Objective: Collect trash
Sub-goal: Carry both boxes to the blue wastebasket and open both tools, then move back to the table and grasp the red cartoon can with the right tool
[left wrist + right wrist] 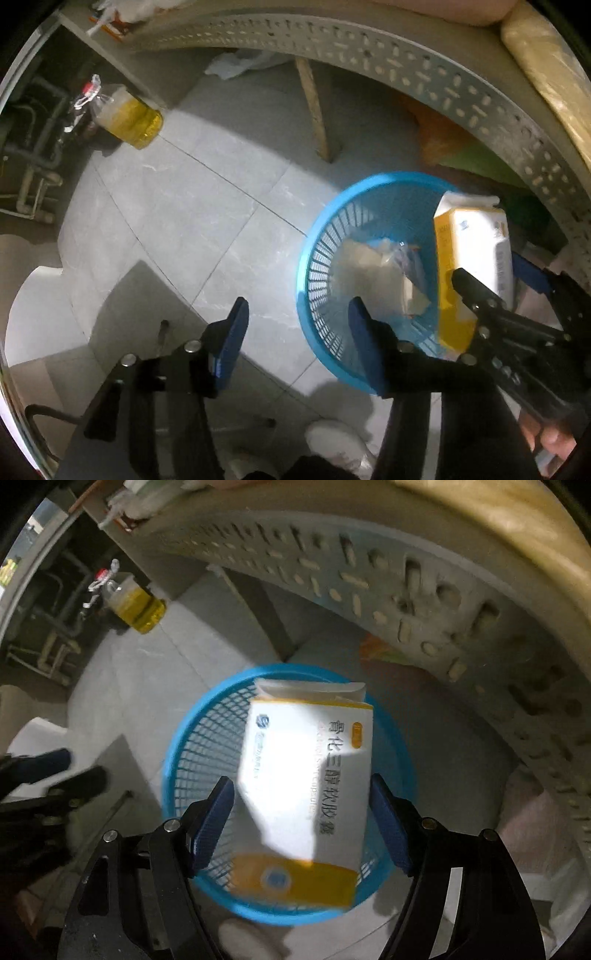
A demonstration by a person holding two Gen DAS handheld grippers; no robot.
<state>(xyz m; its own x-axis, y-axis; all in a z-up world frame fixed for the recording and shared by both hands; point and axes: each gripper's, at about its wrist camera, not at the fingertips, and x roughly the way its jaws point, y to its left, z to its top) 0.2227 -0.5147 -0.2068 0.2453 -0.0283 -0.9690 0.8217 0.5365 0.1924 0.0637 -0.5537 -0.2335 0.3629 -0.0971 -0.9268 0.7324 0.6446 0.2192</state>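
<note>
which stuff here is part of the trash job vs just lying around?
Job:
- blue basket
- white and yellow box, between the right tool's fingers, over the basket
- crumpled wrappers in the basket
- left tool, open, empty

Lying about:
- jar of yellow liquid on the floor
- wooden leg
- perforated rail
- pipes

Pale grey marbled floor tiles [192,206] catch a bright patch of light. A perforated grey metal rail [436,77] curves overhead. A jar of yellow liquid [129,118] stands beside dark pipes [33,147] at left.
</note>
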